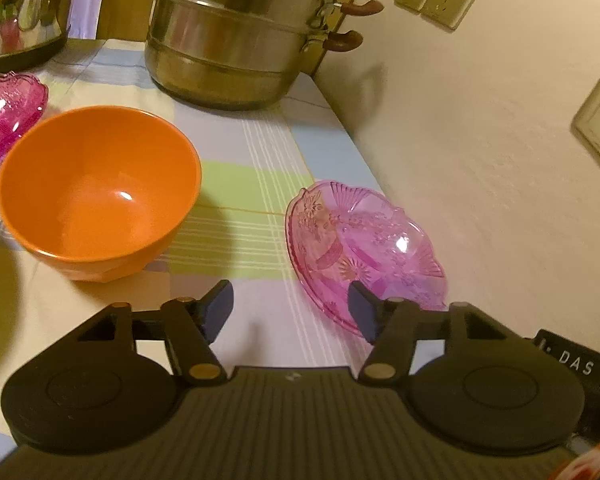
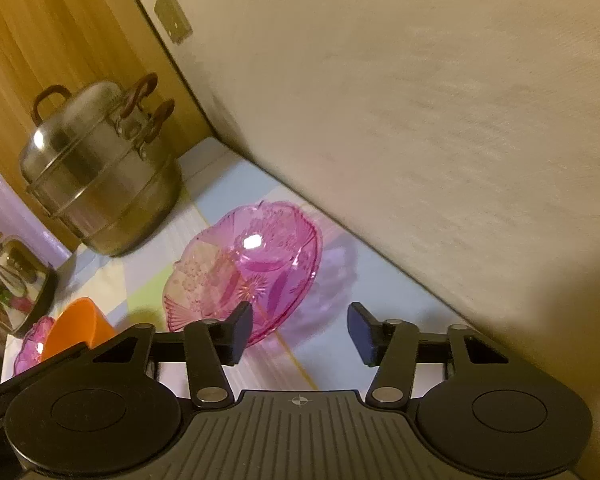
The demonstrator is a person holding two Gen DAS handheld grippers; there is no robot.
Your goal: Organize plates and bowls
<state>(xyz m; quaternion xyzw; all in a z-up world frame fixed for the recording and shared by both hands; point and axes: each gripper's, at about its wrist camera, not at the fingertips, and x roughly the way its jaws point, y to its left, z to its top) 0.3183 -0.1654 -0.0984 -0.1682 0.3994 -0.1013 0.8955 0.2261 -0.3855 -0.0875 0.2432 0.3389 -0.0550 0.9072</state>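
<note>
The translucent pink pressed-glass plate with a scalloped rim [image 2: 244, 268] lies on the desk [image 1: 260, 184] just beside the wall, the smooth orange plastic bowl [image 1: 98, 192] nearby. The glass is likely stiff, slippery and chippable: best pinched across its thin raised rim. The bowl looks light and tough. The left gripper [image 1: 291, 310] and the right gripper [image 2: 300, 332] have jaws released, grasping nothing

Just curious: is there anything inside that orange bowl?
Nothing shows inside the orange bowl, only a light glint on its bare bottom. Whatever lies under it on the checked cloth is hidden.
</note>
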